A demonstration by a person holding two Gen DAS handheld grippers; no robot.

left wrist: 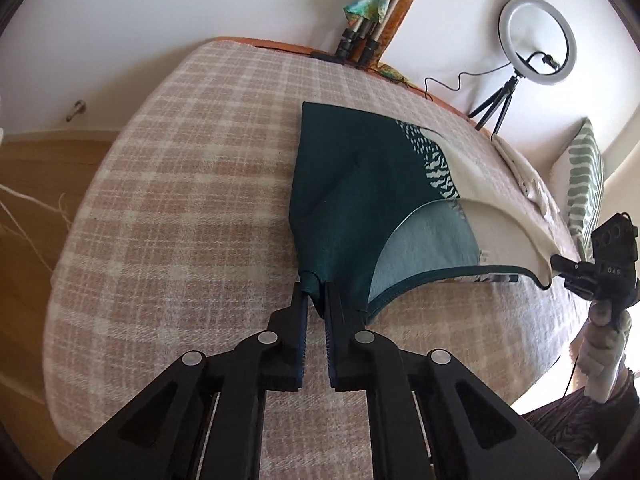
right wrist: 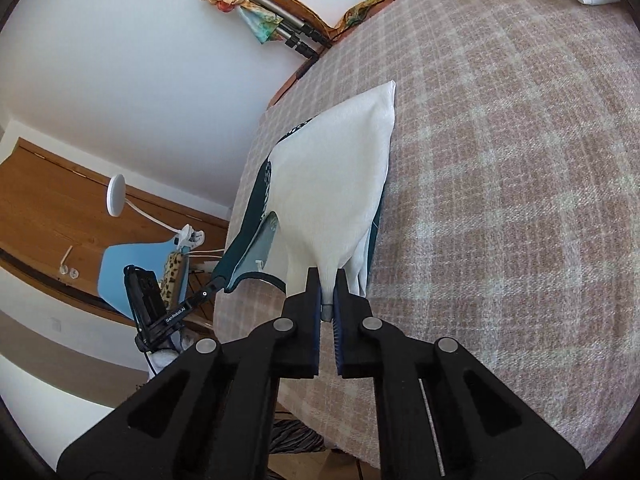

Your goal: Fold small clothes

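Note:
A small garment, dark teal (left wrist: 344, 184) on one side and white (right wrist: 332, 184) on the other, lies stretched across the pink plaid bed cover (left wrist: 192, 184). My left gripper (left wrist: 316, 292) is shut on its teal corner, which bunches between the fingers. My right gripper (right wrist: 327, 280) is shut on the white corner. The near edge hangs lifted between the two grippers, showing the pale blue inside (left wrist: 424, 248). The right gripper also shows at the right edge of the left wrist view (left wrist: 560, 266), and the left gripper shows in the right wrist view (right wrist: 212, 286).
A ring light on a tripod (left wrist: 536, 40) stands at the far side of the bed. A green striped pillow (left wrist: 584, 184) lies at the right. A folded tripod (left wrist: 360, 44) leans at the far edge. A blue chair (right wrist: 136, 264) stands beside the bed.

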